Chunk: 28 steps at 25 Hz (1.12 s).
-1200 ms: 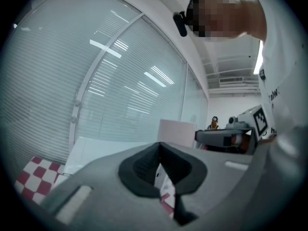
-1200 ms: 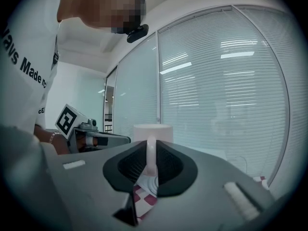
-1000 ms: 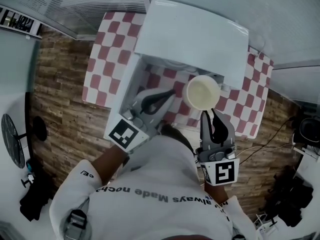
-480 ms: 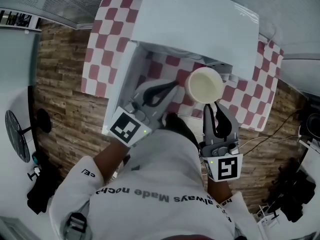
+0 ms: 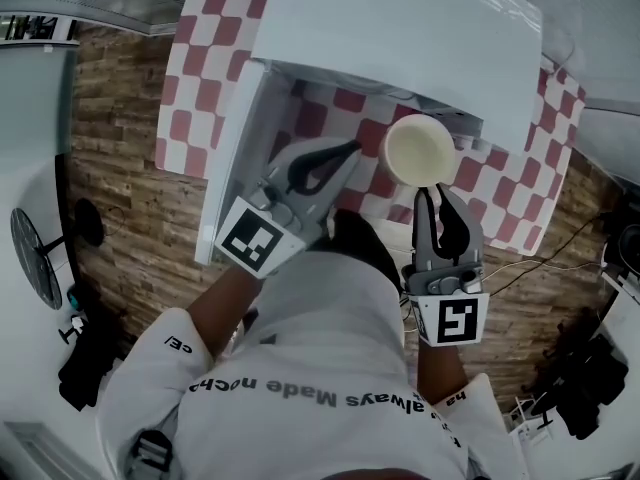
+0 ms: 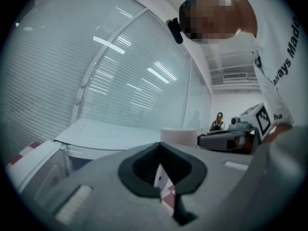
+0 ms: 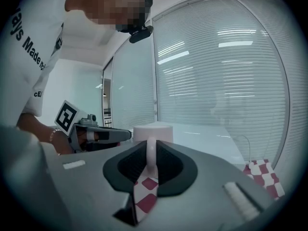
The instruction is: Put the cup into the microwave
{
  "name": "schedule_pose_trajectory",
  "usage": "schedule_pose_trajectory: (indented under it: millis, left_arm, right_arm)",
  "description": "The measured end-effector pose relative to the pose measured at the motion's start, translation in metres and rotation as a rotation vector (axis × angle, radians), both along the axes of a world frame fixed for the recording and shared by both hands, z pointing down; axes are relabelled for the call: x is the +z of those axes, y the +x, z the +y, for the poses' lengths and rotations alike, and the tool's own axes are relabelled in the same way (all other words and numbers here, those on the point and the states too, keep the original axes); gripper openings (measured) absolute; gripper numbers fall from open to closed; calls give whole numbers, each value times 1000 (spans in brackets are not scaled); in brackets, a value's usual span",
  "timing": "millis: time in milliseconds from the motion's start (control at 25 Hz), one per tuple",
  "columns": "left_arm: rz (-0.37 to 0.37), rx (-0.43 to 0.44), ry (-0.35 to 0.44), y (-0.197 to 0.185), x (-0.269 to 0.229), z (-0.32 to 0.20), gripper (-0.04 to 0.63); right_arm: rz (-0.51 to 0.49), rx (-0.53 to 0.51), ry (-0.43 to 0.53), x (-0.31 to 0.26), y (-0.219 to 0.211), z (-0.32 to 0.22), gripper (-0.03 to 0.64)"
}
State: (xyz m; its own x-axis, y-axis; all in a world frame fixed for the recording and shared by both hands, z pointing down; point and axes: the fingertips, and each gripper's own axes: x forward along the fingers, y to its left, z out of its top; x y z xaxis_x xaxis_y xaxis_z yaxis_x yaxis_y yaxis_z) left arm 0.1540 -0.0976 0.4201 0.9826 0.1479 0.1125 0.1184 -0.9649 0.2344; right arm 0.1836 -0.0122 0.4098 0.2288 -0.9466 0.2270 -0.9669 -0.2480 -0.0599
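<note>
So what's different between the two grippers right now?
The right gripper is shut on the handle of the cup; the left gripper is shut on nothing. In the head view the right gripper points straight ahead, while the left gripper angles in from the side. Both are grey and face the microwave.

Cup (image 5: 421,151) cream. Microwave (image 5: 400,28) white. Tablecloth (image 5: 200,78) red-and-white checks. Floor (image 5: 110,178) brown wood planks. Left gripper (image 5: 350,152), right gripper (image 5: 438,194) grey, markers black-on-white. Shirt (image 5: 320,368) white, dark lettering.
</note>
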Motion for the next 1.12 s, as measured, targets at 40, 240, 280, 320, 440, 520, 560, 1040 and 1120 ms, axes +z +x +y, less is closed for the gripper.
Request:
schedule_pose_trajectory:
  millis: [40, 240, 280, 320, 440, 520, 560, 1040, 1120]
  left_arm:
    - [2, -4, -1, 1, 5, 0, 3]
    - [-5, -34, 3, 3, 25, -8, 3]
    - [-7, -37, 3, 3, 29, -9, 3]
    - [-11, -40, 4, 4, 33, -10, 3]
    - [-22, -51, 7, 4, 45, -15, 3]
    - [-25, -59, 5, 5, 53, -18, 3]
    - [-26, -63, 6, 6, 56, -20, 3]
    - [-51, -90, 6, 11, 106, -37, 3]
    - [-51, -92, 14, 13, 111, -42, 3]
  right_arm:
    - [-4, -3, -10, 7, 0, 0, 41]
    - [-11, -19, -32, 32, -1, -7, 41]
    - [-15, -20, -34, 36, -1, -8, 41]
    - [-19, -20, -37, 41, -1, -9, 41]
    - [-23, -19, -37, 53, -1, -13, 42]
    - [-25, -20, -48, 62, 0, -16, 41]
    - [-27, -22, -57, 68, 1, -17, 41]
    - [-39, 1, -77, 118, 9, -42, 41]
    - [-41, 17, -74, 124, 13, -48, 41]
